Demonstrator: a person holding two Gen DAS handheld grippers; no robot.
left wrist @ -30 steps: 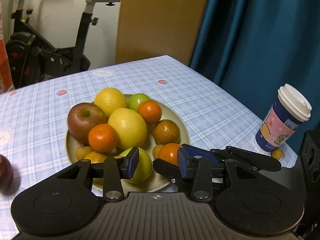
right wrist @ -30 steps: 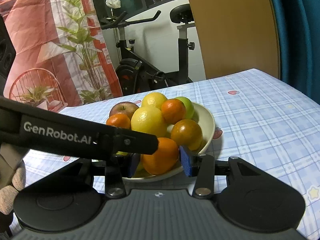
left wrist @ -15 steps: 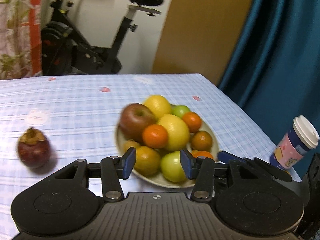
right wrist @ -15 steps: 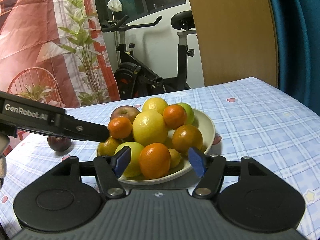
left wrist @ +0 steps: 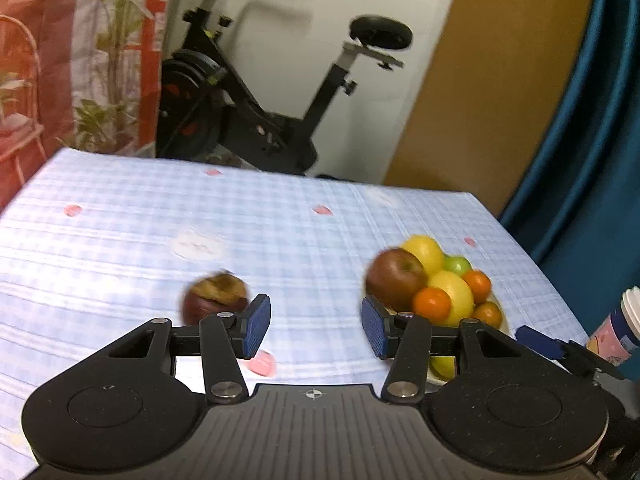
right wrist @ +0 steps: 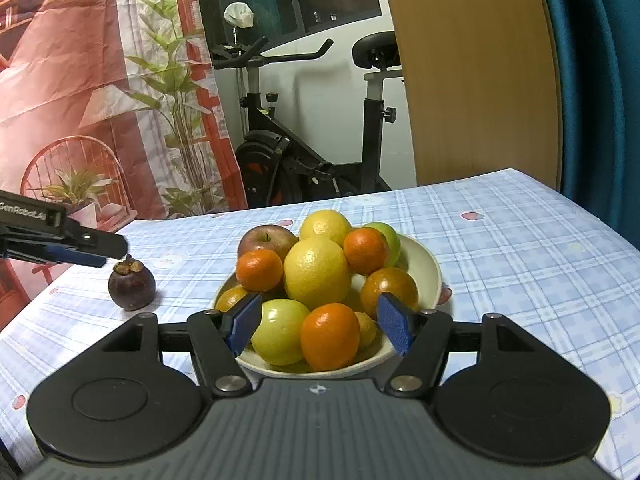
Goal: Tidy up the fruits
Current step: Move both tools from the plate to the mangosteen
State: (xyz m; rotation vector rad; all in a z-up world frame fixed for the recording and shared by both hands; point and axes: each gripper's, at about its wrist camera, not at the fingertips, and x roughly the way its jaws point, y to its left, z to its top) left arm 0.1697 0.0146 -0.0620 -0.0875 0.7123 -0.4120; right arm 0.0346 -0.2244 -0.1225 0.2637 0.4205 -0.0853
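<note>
Left gripper (left wrist: 316, 330): jaws just widened, empty, near dark purple round mangosteen (right wrist: 132, 285) on blue checked tablecloth (right wrist: 520, 264).
Right gripper (right wrist: 320, 326): jaws just widened, released, nothing gripped.
Cream round bowl (right wrist: 426, 268): heaped with fruit, right of mangosteen, apart.

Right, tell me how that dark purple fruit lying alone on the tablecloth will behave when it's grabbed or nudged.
The mangosteen looks round with little flat base, so a nudge would probably roll it across the tablecloth. Its rind looks smooth and firm, so the fingers should close around its widest part; off-centre it may squirt out. The dry cap on top looks brittle, best avoided.
</note>
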